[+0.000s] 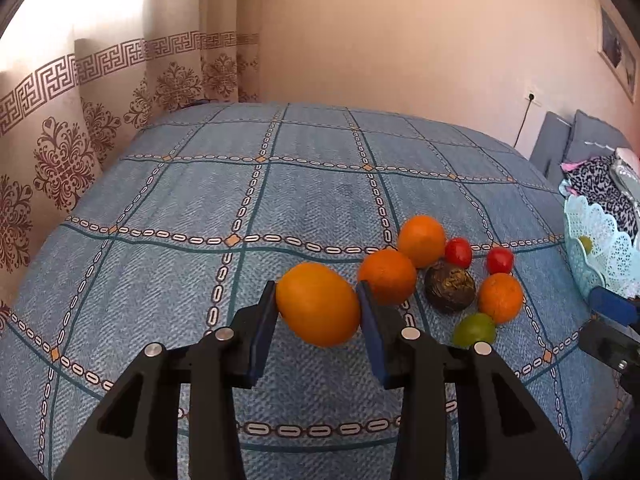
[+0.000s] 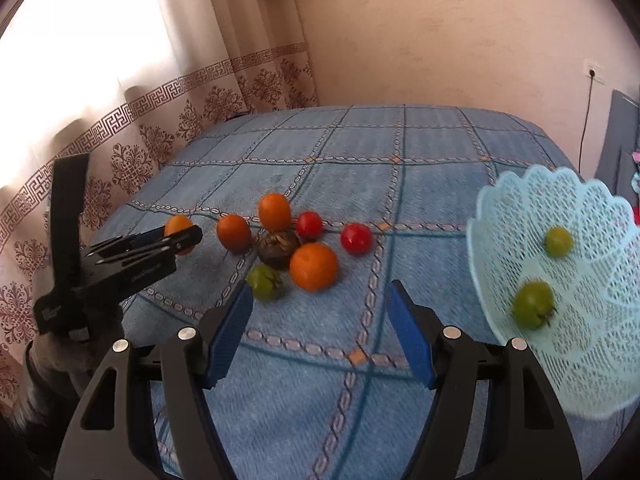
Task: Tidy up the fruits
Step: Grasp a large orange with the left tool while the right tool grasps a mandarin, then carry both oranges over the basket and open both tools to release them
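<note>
Here the left gripper [image 1: 318, 312] has its blue pads pressed against both sides of a large orange [image 1: 318, 304], so the tool is clamped on that fruit. Whether the fruit rests on the blue checked bedspread [image 1: 240, 200] or is raised off it cannot be told. In the right wrist view the same fruit shows only as an orange patch behind the dark fingers of that gripper, at the left end of the group.

Just to the right of the held orange lies a second orange [image 1: 387, 276], with a third orange [image 1: 421, 240] close behind it. Beside them sits a dark brown round fruit [image 1: 449, 286], and near it a fourth orange [image 1: 500, 297]. Two small red fruits lie at the back of the group: one red fruit [image 1: 458, 251] close against the third orange, the other red fruit [image 1: 500, 260] a little apart to the right. A green fruit [image 1: 475, 329] lies at the front, just beside the brown one.

The right gripper [image 2: 320, 320] hangs over bare cloth with its jaws moderately wide and nothing between them; the green fruit is just beyond its left finger. To its right stands a pale blue lace-pattern basket [image 2: 520, 208], tilted toward the camera, with two more green fruits inside: one [image 2: 533, 304] low, one [image 2: 558, 241] higher up.

Patterned curtains [image 1: 60, 152] hang beyond the bed, and a pink wall [image 1: 400, 40] stands behind.
</note>
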The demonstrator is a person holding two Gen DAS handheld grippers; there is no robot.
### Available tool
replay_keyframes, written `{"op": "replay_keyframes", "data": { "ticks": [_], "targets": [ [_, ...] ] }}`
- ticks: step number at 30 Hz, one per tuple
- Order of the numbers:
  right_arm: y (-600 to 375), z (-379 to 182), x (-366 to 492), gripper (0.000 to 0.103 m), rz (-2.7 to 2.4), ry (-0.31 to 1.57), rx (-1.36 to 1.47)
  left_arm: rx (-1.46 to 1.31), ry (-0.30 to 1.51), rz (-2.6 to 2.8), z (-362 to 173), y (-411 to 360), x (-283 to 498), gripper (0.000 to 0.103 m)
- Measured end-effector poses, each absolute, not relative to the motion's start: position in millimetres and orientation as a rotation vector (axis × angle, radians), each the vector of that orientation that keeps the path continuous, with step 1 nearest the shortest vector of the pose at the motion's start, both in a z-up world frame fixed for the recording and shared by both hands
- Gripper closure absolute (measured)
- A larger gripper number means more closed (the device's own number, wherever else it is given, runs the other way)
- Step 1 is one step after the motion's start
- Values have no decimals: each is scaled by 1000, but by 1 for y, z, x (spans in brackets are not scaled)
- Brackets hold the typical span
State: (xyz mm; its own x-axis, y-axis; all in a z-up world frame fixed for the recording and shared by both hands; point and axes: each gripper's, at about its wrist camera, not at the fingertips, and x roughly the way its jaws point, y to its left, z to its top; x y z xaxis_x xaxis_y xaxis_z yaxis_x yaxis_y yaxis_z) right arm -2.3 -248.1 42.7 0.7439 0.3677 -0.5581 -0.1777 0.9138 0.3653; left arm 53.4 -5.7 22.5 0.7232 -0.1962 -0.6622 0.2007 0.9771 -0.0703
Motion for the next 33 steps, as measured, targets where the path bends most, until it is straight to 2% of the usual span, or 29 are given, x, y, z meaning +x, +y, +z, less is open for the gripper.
{"op": "replay_keyframes", "data": {
  "ticks": [3, 9, 29, 30, 33],
  "targets": [
    [-239, 41, 15, 45, 331, 704, 290, -2, 734, -217, 22, -5, 54, 63],
    [-232, 26, 48, 56, 366, 785, 335, -6, 737, -221, 21, -2, 55, 63],
    [-234, 4, 71, 57, 311, 828, 349, -12, 743, -228, 19, -2, 56, 63],
    [-233, 5, 71, 62, 313, 824, 346, -12, 743, -228, 19, -2, 56, 63],
    [-231, 8, 68, 63, 313, 817, 334, -13, 742, -229, 19, -2, 56, 63]
  ]
}}
